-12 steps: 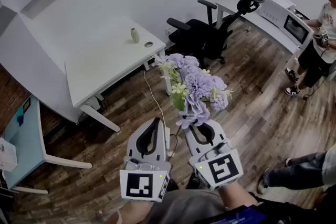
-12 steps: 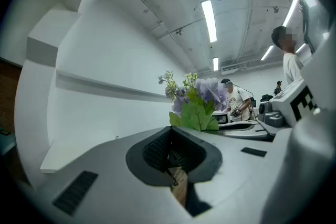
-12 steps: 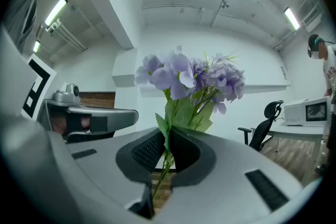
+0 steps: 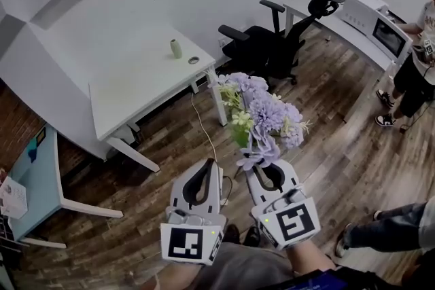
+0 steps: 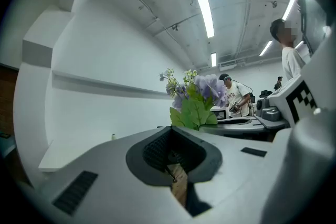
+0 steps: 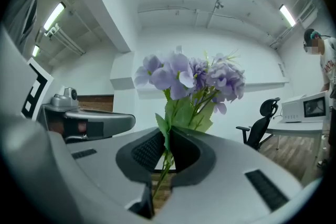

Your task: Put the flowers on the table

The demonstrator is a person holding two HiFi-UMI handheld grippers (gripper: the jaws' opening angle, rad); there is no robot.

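Observation:
A bunch of purple flowers [image 4: 264,117] with green leaves stands upright over the wooden floor. My right gripper [image 4: 261,163] is shut on the flowers' stems [image 6: 164,157], and the blooms [image 6: 191,75] rise above its jaws. Beside it on the left, my left gripper [image 4: 206,164] is shut with nothing in it; in its own view the left gripper [image 5: 173,132] shows only floor through the slit. The white table [image 4: 129,88] stands ahead to the left, well apart from both grippers, with a small green cylinder [image 4: 176,48] near its far edge.
A black office chair [image 4: 268,44] stands behind the flowers, by a long white counter with a microwave [image 4: 380,29]. One person [image 4: 420,44] stands at the right edge, another's leg [image 4: 391,227] shows lower right. A teal-topped desk [image 4: 37,176] is at the left. A cable [image 4: 204,125] hangs from the table.
The whole view has shifted slightly; table, chair and both grippers sit a little further right in the picture. The right gripper's hold on the flowers is unchanged.

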